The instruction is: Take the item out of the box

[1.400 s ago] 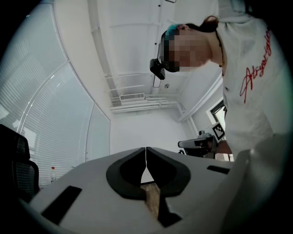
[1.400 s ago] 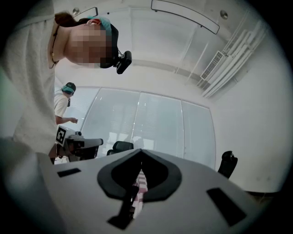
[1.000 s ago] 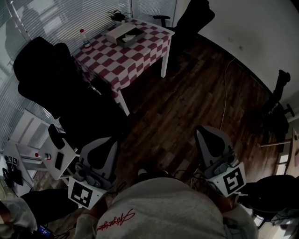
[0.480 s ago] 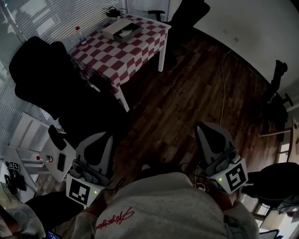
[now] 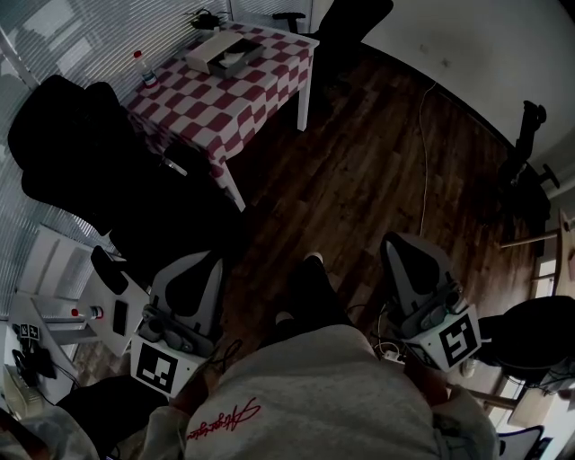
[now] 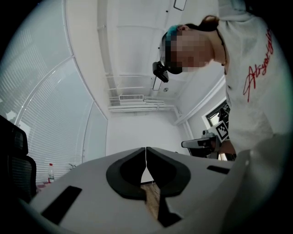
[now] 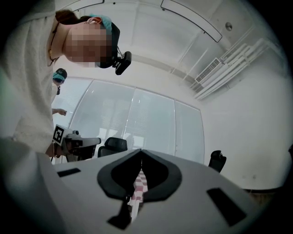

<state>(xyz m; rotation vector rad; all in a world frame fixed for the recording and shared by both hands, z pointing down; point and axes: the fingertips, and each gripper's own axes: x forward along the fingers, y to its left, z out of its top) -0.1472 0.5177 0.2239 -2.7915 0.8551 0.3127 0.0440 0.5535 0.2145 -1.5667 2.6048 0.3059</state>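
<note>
A shallow box (image 5: 218,52) with dark contents lies on a table with a red and white checked cloth (image 5: 229,101), far off at the top of the head view. My left gripper (image 5: 187,286) is held close to my body at the lower left, its jaws shut with nothing between them. At the lower right my right gripper (image 5: 409,274) is also shut and empty. Both point upward and away from me. In the left gripper view the jaws (image 6: 146,157) meet on a thin line; the right gripper's jaws (image 7: 140,165) meet the same way.
A small bottle (image 5: 139,61) stands on the table's left end. Black office chairs (image 5: 85,171) stand left of the table, another (image 5: 350,22) behind it. A white cart (image 5: 67,310) is at the left. A cable (image 5: 422,180) runs across the wooden floor (image 5: 359,189). My legs step forward.
The view has swung so the table and box sit higher and further left. One of my legs has stepped forward between the grippers. Both grippers stay shut.
</note>
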